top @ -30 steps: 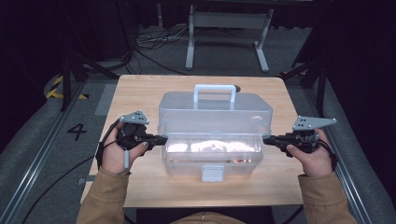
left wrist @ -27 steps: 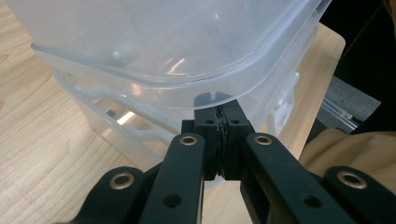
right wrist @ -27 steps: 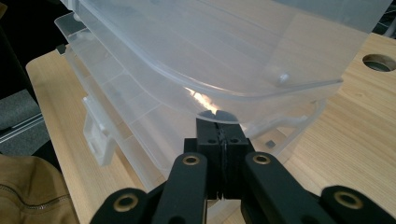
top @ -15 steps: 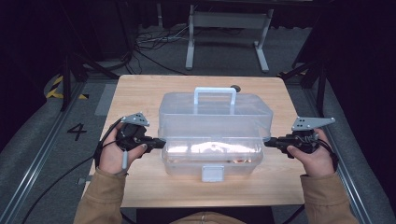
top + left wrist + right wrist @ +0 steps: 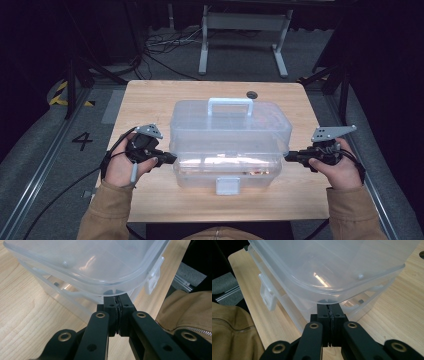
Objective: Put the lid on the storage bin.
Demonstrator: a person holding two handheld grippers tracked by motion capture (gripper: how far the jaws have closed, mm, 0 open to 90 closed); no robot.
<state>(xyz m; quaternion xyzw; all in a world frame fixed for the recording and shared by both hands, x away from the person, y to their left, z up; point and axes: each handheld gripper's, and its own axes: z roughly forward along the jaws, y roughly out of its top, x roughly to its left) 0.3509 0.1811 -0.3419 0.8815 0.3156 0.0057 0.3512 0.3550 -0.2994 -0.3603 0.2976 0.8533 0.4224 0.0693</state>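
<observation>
Nothing has moved: left gripper (image 5: 170,159) and right gripper (image 5: 290,156), jaws together, press the clear box's (image 5: 230,125) ends mid-table

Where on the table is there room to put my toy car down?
Bare wood lies behind the clear box, between its handle and the table's far edge, apart from a small round hole. A thinner strip runs along the near edge. It's crowded beside the box, where the left tongs and right tongs reach in.
</observation>
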